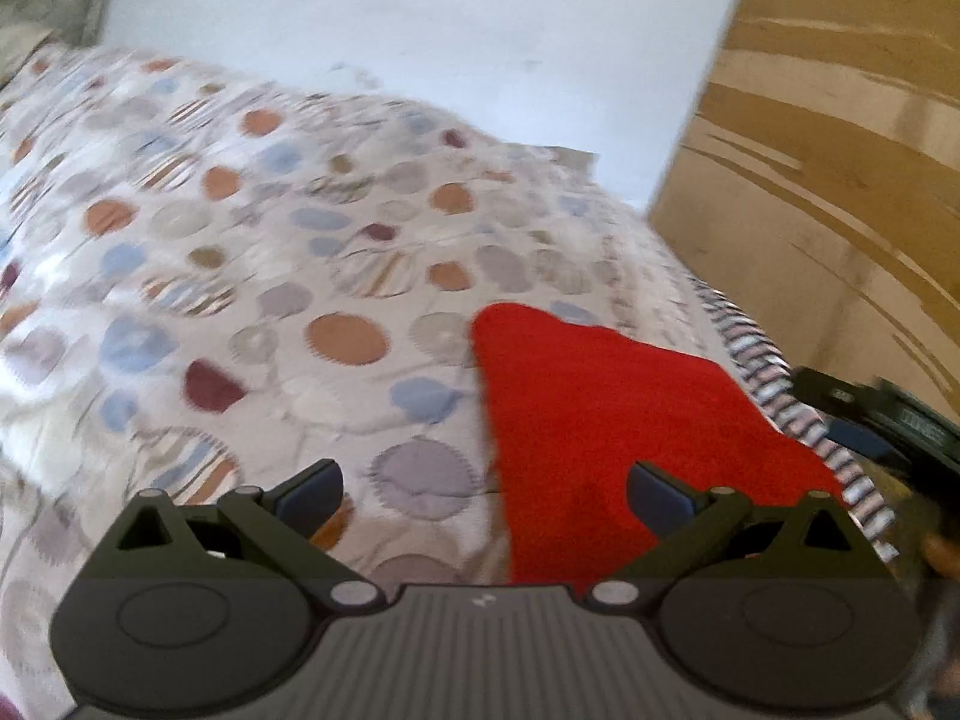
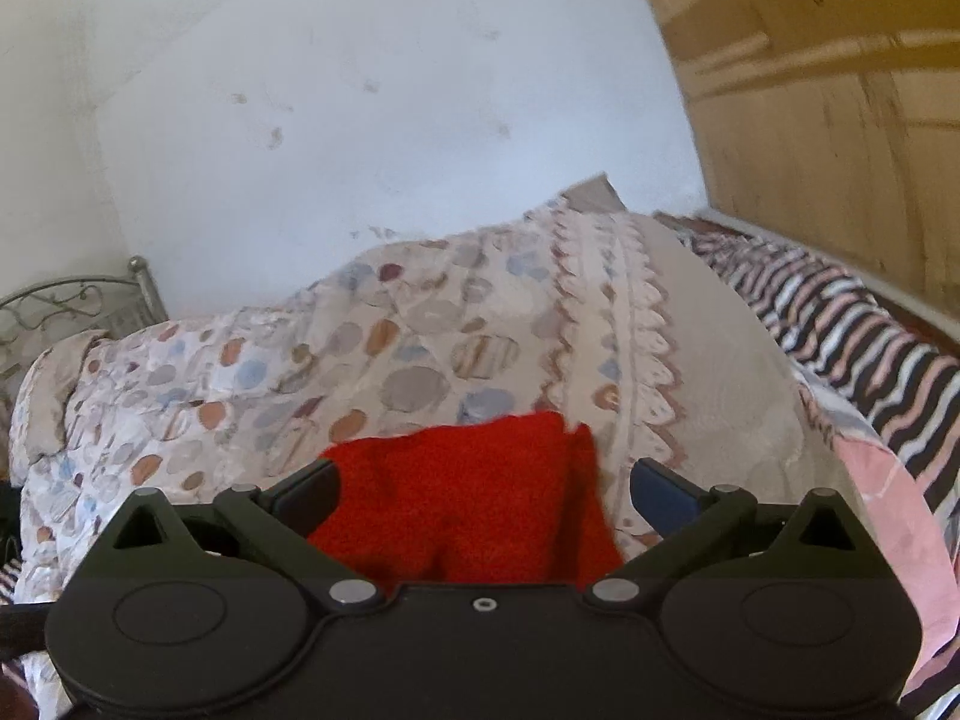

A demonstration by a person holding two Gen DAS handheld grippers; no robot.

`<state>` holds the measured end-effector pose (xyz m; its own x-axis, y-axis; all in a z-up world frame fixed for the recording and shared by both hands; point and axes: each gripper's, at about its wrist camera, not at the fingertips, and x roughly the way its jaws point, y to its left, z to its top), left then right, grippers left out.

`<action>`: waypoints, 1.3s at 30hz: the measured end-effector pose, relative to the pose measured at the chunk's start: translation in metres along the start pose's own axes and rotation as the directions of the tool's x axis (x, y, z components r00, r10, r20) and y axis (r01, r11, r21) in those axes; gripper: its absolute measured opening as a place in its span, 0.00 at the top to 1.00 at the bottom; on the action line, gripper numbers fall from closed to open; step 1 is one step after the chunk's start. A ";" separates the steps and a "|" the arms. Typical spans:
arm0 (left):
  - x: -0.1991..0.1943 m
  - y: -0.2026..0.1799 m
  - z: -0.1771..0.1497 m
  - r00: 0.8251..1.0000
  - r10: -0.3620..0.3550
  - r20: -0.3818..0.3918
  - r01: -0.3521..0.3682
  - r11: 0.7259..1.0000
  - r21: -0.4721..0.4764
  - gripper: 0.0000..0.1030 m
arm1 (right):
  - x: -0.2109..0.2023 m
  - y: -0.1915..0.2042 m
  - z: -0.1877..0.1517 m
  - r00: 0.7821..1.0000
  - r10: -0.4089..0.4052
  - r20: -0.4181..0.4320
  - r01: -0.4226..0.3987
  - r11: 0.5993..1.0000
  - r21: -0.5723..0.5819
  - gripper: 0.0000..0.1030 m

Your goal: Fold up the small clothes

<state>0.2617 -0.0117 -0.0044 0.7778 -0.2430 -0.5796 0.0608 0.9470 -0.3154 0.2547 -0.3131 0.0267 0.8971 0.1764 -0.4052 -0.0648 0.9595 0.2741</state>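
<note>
Underneath, dotted quilt (image 1: 252,252) (white wall (image 2: 372,108))

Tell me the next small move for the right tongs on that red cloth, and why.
Probably lower the right tongs onto the near part of the red cloth and close on it. Both tongs are open and hold nothing, and the cloth lies loose on the patterned bedspread right between the right fingers. The left tongs are open too.
</note>
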 end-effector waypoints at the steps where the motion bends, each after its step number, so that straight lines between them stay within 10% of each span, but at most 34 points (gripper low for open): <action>1: 0.002 0.004 0.000 1.000 0.009 -0.004 -0.009 1.000 -0.024 0.00 | -0.003 0.007 -0.001 1.000 0.014 0.006 -0.014 1.000 -0.015 0.00; 7: 0.007 0.017 -0.005 1.000 -0.007 -0.017 0.005 0.996 -0.094 0.00 | -0.005 0.033 -0.010 0.999 0.047 0.009 -0.046 0.995 -0.088 0.00; 14: 0.016 0.001 -0.012 0.999 -0.020 -0.048 0.018 0.999 -0.032 0.00 | 0.000 0.015 -0.061 0.990 -0.140 -0.017 0.139 0.990 -0.035 0.00; 21: 0.030 -0.013 -0.020 0.994 -0.069 -0.081 0.069 0.998 -0.002 0.01 | -0.005 -0.018 -0.113 0.996 -0.065 0.055 0.054 0.983 0.178 0.00; 39: 0.044 0.011 -0.052 0.991 -0.124 -0.059 0.113 0.981 -0.159 0.00 | -0.010 -0.023 -0.137 0.982 -0.053 0.179 0.019 0.982 0.188 0.00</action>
<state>0.2637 -0.0226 -0.0726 0.7262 -0.3705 -0.5791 0.0484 0.8678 -0.4945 0.1874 -0.3071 -0.0947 0.9630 0.0831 -0.2565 0.0353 0.9044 0.4253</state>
